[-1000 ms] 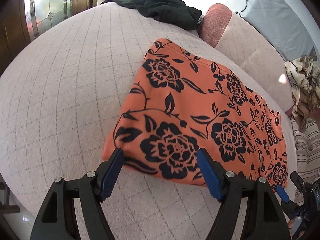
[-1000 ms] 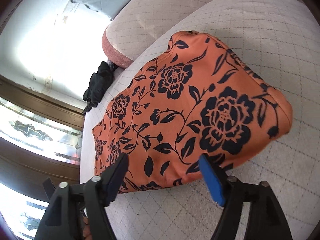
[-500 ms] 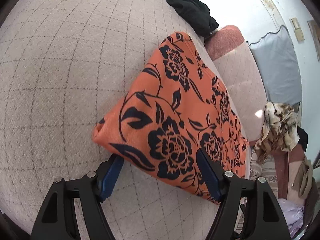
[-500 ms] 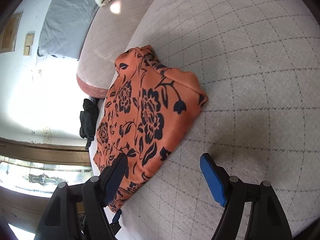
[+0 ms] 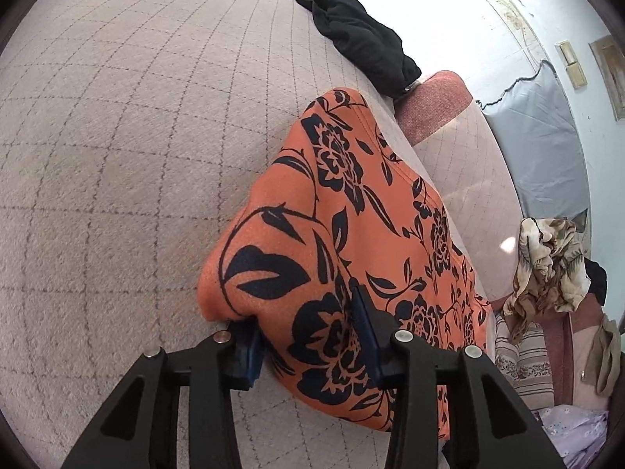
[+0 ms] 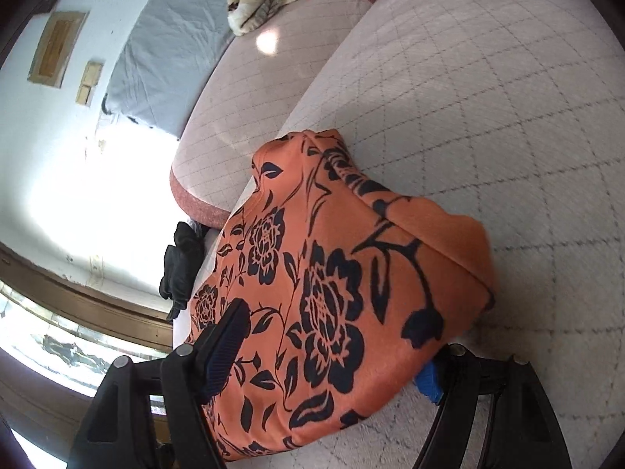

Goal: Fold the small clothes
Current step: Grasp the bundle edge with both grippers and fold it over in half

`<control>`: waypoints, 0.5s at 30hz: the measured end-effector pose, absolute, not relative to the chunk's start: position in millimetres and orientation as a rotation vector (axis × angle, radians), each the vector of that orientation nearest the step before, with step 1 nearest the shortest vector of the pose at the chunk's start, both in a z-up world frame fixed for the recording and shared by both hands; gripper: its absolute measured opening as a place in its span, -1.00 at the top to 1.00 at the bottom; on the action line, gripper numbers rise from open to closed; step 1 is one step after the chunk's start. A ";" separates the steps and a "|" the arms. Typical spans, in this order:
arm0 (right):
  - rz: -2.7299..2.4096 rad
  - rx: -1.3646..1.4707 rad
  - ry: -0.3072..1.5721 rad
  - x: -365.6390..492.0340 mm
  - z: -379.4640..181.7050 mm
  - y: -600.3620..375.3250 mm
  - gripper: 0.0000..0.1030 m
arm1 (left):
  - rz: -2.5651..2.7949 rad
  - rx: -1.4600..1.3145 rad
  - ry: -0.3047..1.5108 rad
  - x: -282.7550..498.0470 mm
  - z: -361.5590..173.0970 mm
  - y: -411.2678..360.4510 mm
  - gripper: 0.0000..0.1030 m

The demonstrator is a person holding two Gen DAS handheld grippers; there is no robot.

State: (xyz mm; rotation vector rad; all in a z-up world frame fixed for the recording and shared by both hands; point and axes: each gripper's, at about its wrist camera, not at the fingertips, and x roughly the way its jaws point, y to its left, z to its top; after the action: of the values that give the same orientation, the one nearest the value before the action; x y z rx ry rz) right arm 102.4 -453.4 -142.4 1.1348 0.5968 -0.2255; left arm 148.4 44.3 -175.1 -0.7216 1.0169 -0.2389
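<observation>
An orange garment with black flowers (image 5: pixel 351 211) lies folded on the quilted pinkish bed cover (image 5: pixel 117 156). In the left wrist view my left gripper (image 5: pixel 304 336) straddles its near corner; one blue pad sits under the fold and the other presses into the top. Its jaws are closing with the bunched fabric between them. In the right wrist view the same garment (image 6: pixel 351 273) fills the centre. My right gripper (image 6: pixel 332 351) stands wide open across its other near corner, one finger over the cloth, the other partly hidden under its edge.
A black garment (image 5: pixel 359 39) lies at the far end of the bed. A pink-edged cushion (image 5: pixel 437 105) and a grey cushion (image 5: pixel 539 136) line the wall. A crumpled beige patterned cloth (image 5: pixel 547 265) sits to the right, and a window (image 6: pixel 58 336) shows at left.
Both grippers have sunk forward onto the garment's near edge. The left jaws have narrowed around the folded corner. The right jaws now straddle the other corner, still wide.
</observation>
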 end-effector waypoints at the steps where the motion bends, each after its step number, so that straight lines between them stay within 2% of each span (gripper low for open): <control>1: -0.225 1.117 0.601 106.4 -141.8 -452.6 -0.47 | -0.245 -0.732 1.014 149.6 -176.3 44.3 0.08; 2: -0.226 1.111 0.599 111.3 -142.2 -453.1 -0.43 | -0.250 -0.741 1.010 152.3 -176.9 43.5 0.02; 3: -0.231 1.111 0.601 114.5 -143.4 -454.0 -0.27 | -0.251 -0.746 1.008 155.4 -177.2 42.2 0.02; 4: -0.241 1.110 0.611 118.8 -145.6 -455.6 -0.01 | -0.254 -0.753 1.007 157.6 -177.7 41.7 0.02; 5: -0.255 1.104 0.626 122.8 -148.7 -457.3 0.16 | -0.256 -0.767 1.006 159.8 -179.1 42.0 0.02; 6: -0.269 1.098 0.636 125.6 -152.0 -459.3 0.43 | -0.253 -0.782 1.004 161.4 -180.2 43.2 0.07; 7: -0.272 1.094 0.639 127.4 -154.2 -460.2 0.50 | -0.246 -0.789 1.002 163.1 -181.3 43.8 0.20; 8: -0.277 1.082 0.637 128.2 -153.3 -459.3 0.52 | -0.244 -0.789 1.010 165.3 -183.3 44.0 0.44; 10: -0.281 1.027 0.642 130.0 -145.5 -453.5 0.65 | -0.241 -0.817 1.010 166.0 -185.6 45.9 0.48; 15: -0.270 0.989 0.582 114.6 -122.3 -446.6 0.69 | -0.269 -0.743 0.953 156.6 -164.3 41.8 0.55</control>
State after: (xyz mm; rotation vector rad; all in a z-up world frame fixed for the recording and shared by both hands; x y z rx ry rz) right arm 114.6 -446.6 -122.3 0.9892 0.5820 -0.2702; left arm 156.6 41.8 -164.3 -0.7429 0.9525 -0.2693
